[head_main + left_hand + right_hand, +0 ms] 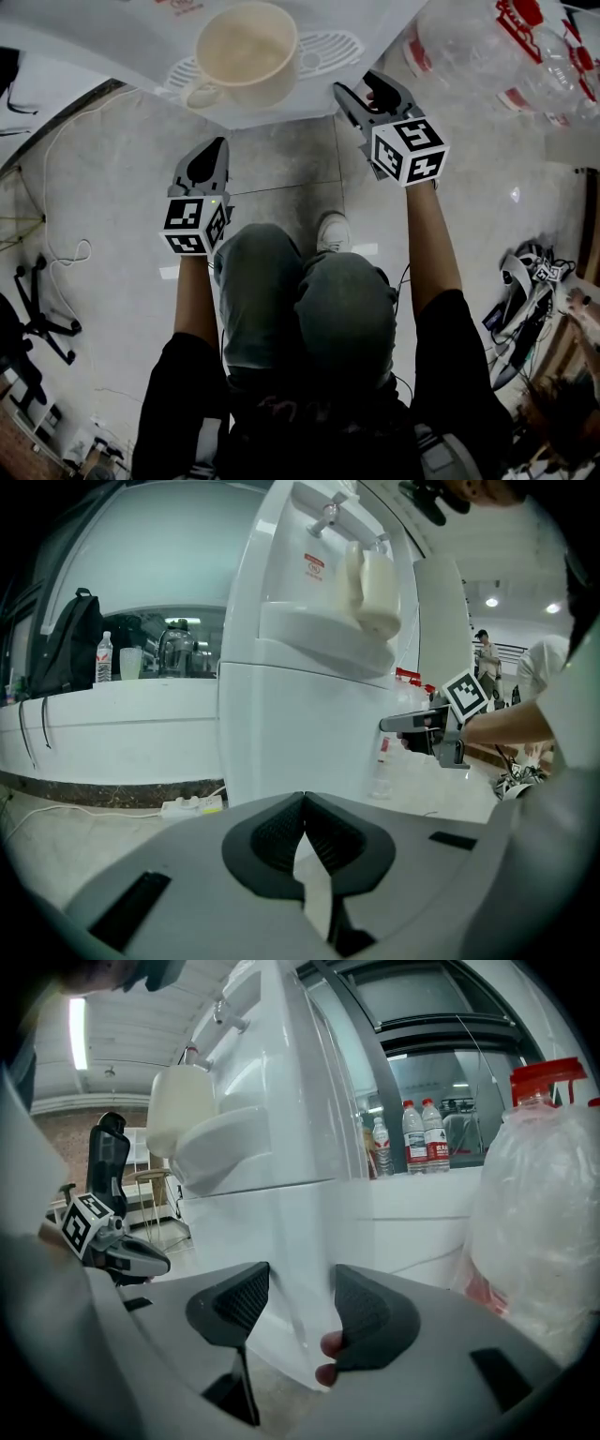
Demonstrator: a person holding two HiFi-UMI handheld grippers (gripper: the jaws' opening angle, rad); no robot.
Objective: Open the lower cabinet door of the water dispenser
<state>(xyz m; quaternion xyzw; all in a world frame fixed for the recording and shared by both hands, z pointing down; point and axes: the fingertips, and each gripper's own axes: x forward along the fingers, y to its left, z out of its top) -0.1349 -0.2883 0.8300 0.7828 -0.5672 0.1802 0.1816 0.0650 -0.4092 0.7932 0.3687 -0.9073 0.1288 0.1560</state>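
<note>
The white water dispenser has a cream cup on its drip tray. Its lower cabinet door is the plain white panel below the tray. My right gripper is open at the door's right side, with the door's edge standing between the jaws and neither pad pressing on it. Two fingertips of a hand show under the right jaw. My left gripper is shut on nothing and is held back from the dispenser's front. In the head view, the left gripper sits nearer me than the right gripper.
A large clear water bottle with a red cap stands close on the right. A power strip lies on the floor left of the dispenser, with a cable trailing. My knees are under the grippers. Small bottles stand on a ledge behind.
</note>
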